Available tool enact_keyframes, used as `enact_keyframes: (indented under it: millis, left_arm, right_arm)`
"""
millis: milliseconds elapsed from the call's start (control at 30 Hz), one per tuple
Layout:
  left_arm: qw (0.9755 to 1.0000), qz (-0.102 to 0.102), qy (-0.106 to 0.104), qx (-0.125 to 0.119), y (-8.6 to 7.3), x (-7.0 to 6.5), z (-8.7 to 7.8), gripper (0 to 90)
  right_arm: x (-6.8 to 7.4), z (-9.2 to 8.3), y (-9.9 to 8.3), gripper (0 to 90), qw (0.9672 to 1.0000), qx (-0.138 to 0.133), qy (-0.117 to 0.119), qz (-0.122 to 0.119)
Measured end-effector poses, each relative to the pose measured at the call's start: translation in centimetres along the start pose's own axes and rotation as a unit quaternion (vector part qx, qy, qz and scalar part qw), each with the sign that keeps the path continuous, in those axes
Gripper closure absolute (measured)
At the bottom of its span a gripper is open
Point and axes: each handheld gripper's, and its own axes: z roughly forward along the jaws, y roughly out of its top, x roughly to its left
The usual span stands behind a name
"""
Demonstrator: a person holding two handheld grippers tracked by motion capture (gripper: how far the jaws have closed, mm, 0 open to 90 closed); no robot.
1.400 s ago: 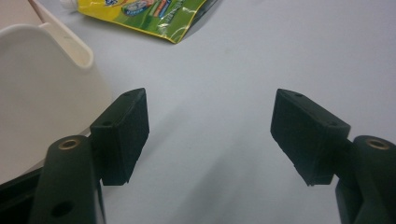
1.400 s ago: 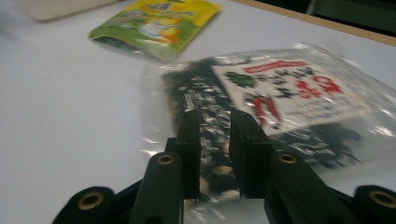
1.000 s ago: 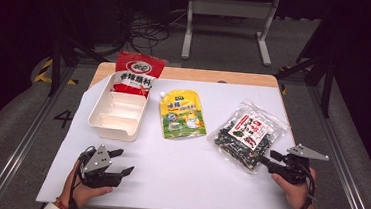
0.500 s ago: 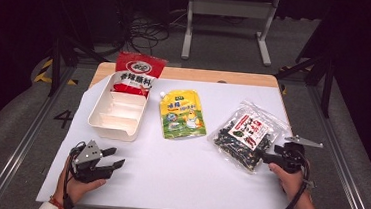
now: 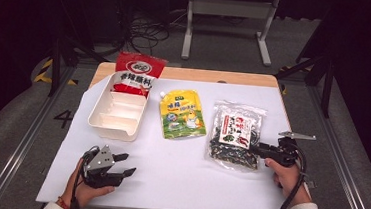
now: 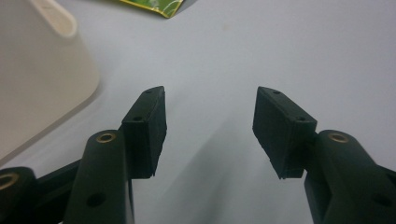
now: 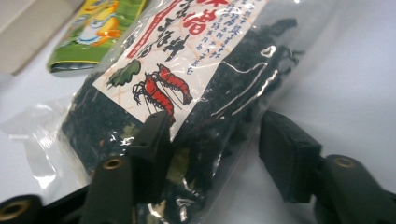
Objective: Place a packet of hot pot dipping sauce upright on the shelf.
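Observation:
A clear bag of dark seaweed with a shrimp label (image 5: 235, 133) (image 7: 187, 56) lies flat at the right of the white table. My right gripper (image 5: 254, 149) (image 7: 212, 149) is at its lower right corner. Its jaws have just been closing and stand half apart. The bag's edge lies between them: the left pad (image 7: 154, 149) is over the bag and the right pad (image 7: 285, 154) is beside it, with no clear squeeze. My left gripper (image 5: 127, 163) (image 6: 210, 126) rests near the front left, open over bare table. Its jaws have narrowed a little.
A white divided tray (image 5: 116, 129) (image 6: 42, 84) stands at the left, with a red snack packet (image 5: 137, 73) leaning at its far end. A yellow-green pouch (image 5: 182, 114) (image 7: 93, 28) lies between the tray and the seaweed bag. Dark floor and metal stands surround the table.
My right gripper has moved left up to the seaweed bag, opened wide and then narrowed. The bag has turned more upright. The left hand has barely shifted.

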Motion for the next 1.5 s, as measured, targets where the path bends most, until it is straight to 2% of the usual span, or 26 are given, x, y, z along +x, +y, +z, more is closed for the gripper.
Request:
enact_keyframes:
  millis: [67, 233, 300, 333, 433, 467, 500, 533, 567, 633, 667, 700, 733, 767, 867, 900, 967, 1033, 1100, 1133, 1233, 1300, 1367, 1400, 1500]
  left_arm:
    - [1.0000, 0.003, -0.004, 0.002, 0.1, -0.3, 0.2, 44.5]
    - [0.9999, 0.003, -0.012, 0.000, 0.4, -0.5, 0.6, 41.6]
    - [0.9996, 0.003, -0.027, -0.003, 1.0, -0.6, 1.3, 41.1]
    - [0.9996, 0.003, -0.027, -0.003, 1.0, -0.6, 1.3, 40.5]
    - [0.9983, -0.001, -0.058, -0.010, 2.0, -0.9, 2.3, 37.9]
    - [0.9970, -0.004, -0.076, -0.011, 2.8, -1.2, 3.3, 32.6]
    - [0.9970, -0.004, -0.076, -0.011, 2.8, -1.2, 3.3, 32.2]
    - [0.9955, -0.012, -0.093, -0.009, 3.7, -1.5, 4.4, 30.2]
    - [0.9955, -0.012, -0.093, -0.009, 3.7, -1.5, 4.4, 28.6]
    - [0.9933, -0.017, -0.114, -0.006, 4.7, -1.8, 5.8, 26.1]
    - [0.9903, -0.029, -0.135, -0.006, 5.7, -1.9, 7.3, 24.5]
    - [0.9903, -0.029, -0.135, -0.006, 5.7, -1.9, 7.3, 24.1]
    - [0.9879, -0.039, -0.150, -0.004, 6.7, -2.0, 8.8, 23.9]
    - [0.9879, -0.039, -0.150, -0.004, 6.7, -2.0, 8.8, 23.1]
    - [0.9860, -0.043, -0.161, 0.005, 8.2, -2.0, 11.1, 21.7]
    - [0.9844, -0.052, -0.168, 0.003, 8.6, -2.0, 11.8, 21.0]
    - [0.9827, -0.055, -0.176, 0.015, 9.3, -2.1, 13.2, 18.5]
    - [0.9784, -0.071, -0.194, 0.014, 10.3, -2.0, 14.8, 16.2]
    - [0.9780, -0.070, -0.196, 0.015, 10.6, -1.9, 15.1, 16.2]
    - [0.9759, -0.079, -0.203, 0.018, 10.8, -1.9, 15.5, 16.2]
    - [0.9766, -0.084, -0.196, 0.028, 11.4, -1.5, 16.3, 15.3]
    - [0.9743, -0.101, -0.199, 0.028, 11.3, -1.1, 16.7, 15.1]
    - [0.9729, -0.105, -0.203, 0.037, 11.1, -0.9, 17.2, 15.2]
    - [0.9714, -0.111, -0.207, 0.032, 11.1, -0.8, 17.2, 14.3]
    - [0.9703, -0.116, -0.211, 0.025, 11.1, -0.7, 17.4, 17.6]
  right_arm:
    - [0.2, -0.1, -0.1, 54.6, 0.9999, 0.003, 0.011, -0.009]
    - [0.7, -0.2, -0.2, 60.5, 0.9995, 0.010, 0.020, -0.024]
    - [1.0, -0.2, -0.3, 65.0, 0.9989, 0.013, 0.029, -0.035]
    - [1.1, -0.2, -0.4, 66.4, 0.9987, 0.013, 0.029, -0.039]
    - [1.5, -0.2, -0.5, 71.0, 0.9982, 0.012, 0.031, -0.049]
    - [1.8, -0.4, -0.7, 73.1, 0.9977, 0.013, 0.033, -0.057]
    - [1.8, -0.4, -0.7, 73.1, 0.9977, 0.013, 0.033, -0.057]
    - [2.0, -0.6, -1.0, 74.4, 0.9974, 0.014, 0.035, -0.061]
    - [2.0, -0.6, -1.0, 74.4, 0.9974, 0.014, 0.035, -0.061]
    - [2.0, -0.8, -1.3, 75.8, 0.9973, 0.012, 0.039, -0.062]
    - [2.0, -0.8, -1.4, 76.0, 0.9973, 0.012, 0.041, -0.061]
    - [2.0, -0.8, -1.5, 76.1, 0.9970, 0.012, 0.043, -0.063]
    - [2.1, -0.9, -1.5, 76.3, 0.9969, 0.012, 0.045, -0.063]
    - [2.1, -0.9, -1.6, 76.4, 0.9968, 0.012, 0.046, -0.064]
    - [2.2, -0.9, -1.7, 76.4, 0.9964, 0.014, 0.049, -0.067]
    - [2.3, -0.8, -1.7, 76.5, 0.9961, 0.013, 0.052, -0.070]
    - [2.5, -0.8, -1.9, 76.5, 0.9957, 0.014, 0.056, -0.073]
    - [2.9, -0.8, -2.1, 76.4, 0.9947, 0.016, 0.061, -0.081]
    - [3.0, -0.8, -2.2, 76.4, 0.9944, 0.017, 0.062, -0.084]
    - [3.1, -0.8, -2.2, 76.4, 0.9940, 0.018, 0.065, -0.086]
    - [3.6, -0.7, -2.4, 76.2, 0.9928, 0.017, 0.068, -0.097]
    - [3.9, -0.6, -2.6, 76.1, 0.9916, 0.019, 0.072, -0.106]
    - [4.2, -0.5, -2.6, 75.9, 0.9908, 0.020, 0.071, -0.113]
    - [4.3, -0.5, -2.6, 75.8, 0.9899, 0.019, 0.075, -0.119]
    - [4.8, -0.2, -2.8, 75.7, 0.9861, 0.022, 0.094, -0.135]
